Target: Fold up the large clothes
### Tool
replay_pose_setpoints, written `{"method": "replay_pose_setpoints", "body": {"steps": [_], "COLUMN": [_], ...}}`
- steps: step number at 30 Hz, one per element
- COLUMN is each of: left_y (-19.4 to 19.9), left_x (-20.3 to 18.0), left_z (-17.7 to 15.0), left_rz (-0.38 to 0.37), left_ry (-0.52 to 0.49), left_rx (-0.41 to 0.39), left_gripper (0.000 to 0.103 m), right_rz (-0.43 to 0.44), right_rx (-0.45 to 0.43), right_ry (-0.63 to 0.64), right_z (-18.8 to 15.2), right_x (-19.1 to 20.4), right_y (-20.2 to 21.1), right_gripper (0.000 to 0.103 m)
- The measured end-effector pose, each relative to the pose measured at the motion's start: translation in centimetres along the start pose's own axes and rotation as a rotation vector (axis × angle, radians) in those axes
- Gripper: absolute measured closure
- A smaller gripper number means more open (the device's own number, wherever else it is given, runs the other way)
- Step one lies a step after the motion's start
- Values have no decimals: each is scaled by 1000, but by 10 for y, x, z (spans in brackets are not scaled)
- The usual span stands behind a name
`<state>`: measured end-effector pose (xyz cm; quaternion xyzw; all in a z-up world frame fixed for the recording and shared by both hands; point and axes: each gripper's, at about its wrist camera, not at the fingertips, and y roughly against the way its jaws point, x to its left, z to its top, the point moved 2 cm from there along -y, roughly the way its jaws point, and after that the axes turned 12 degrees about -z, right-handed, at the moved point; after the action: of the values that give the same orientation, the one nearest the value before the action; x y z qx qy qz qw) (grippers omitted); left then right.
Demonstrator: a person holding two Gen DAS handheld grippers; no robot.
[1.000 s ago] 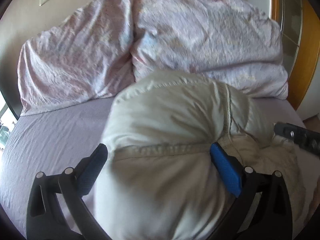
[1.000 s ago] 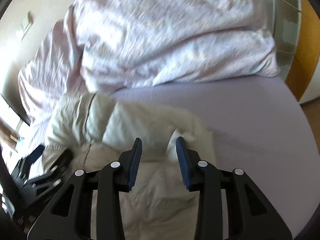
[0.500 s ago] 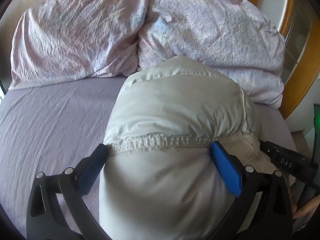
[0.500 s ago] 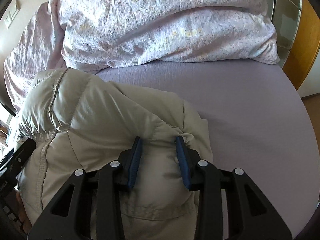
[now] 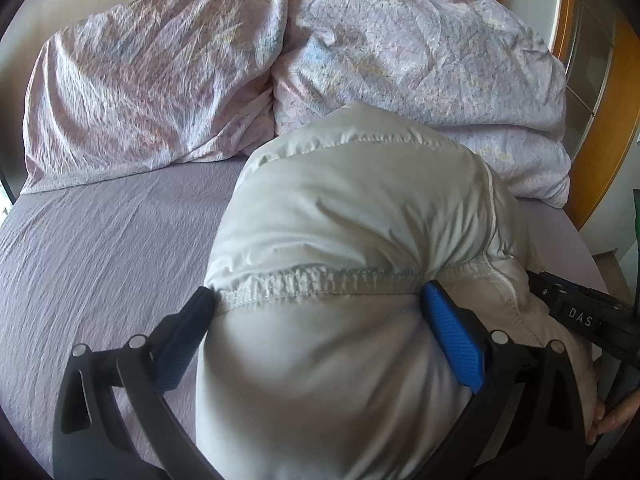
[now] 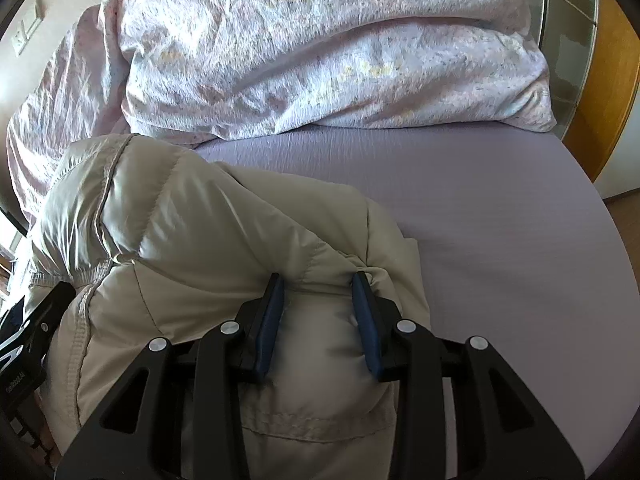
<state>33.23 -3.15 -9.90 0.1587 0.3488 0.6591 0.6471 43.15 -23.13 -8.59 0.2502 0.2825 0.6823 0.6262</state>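
Note:
A puffy cream padded jacket (image 5: 360, 208) lies bunched on the lilac bed sheet (image 5: 100, 260). My left gripper (image 5: 316, 290) straddles a thick fold at its elastic hem, blue pads pressed against both sides, jaws wide. In the right wrist view the same jacket (image 6: 192, 216) fills the lower left. My right gripper (image 6: 317, 278) is shut on a narrower pinch of its fabric near the right edge. The right gripper's black body (image 5: 580, 316) shows at the left view's right edge, with a hand (image 5: 616, 416) below it. The left gripper's body (image 6: 32, 332) shows at far left.
A crumpled pink-patterned duvet (image 5: 420, 52) is piled across the head of the bed, also the duvet (image 6: 320, 40) in the right view. Bare lilac sheet (image 6: 500, 220) stretches right of the jacket. A wooden frame (image 5: 616, 120) and a glass panel stand at the right.
Both grippers have come down with the jacket toward the mattress. The puffed fold has swung forward and settled on the sheet. Neither grip has changed.

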Motion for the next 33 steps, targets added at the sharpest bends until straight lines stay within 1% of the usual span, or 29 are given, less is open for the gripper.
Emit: {"method": "replay_pose_setpoints", "body": {"steps": [17, 33], "left_y": [1, 1], "left_x": [-2, -2], "left_z": [-4, -4], "left_rz": [10, 13], "left_ry": [-23, -30], "left_rx": [-22, -24], "left_gripper": [2, 2], "right_rz": [-11, 2], "right_rx": [-94, -148], "right_ry": [-12, -21], "right_z": [-7, -11], "right_x": [0, -4], "right_y": [3, 5], "right_gripper": [66, 66]}}
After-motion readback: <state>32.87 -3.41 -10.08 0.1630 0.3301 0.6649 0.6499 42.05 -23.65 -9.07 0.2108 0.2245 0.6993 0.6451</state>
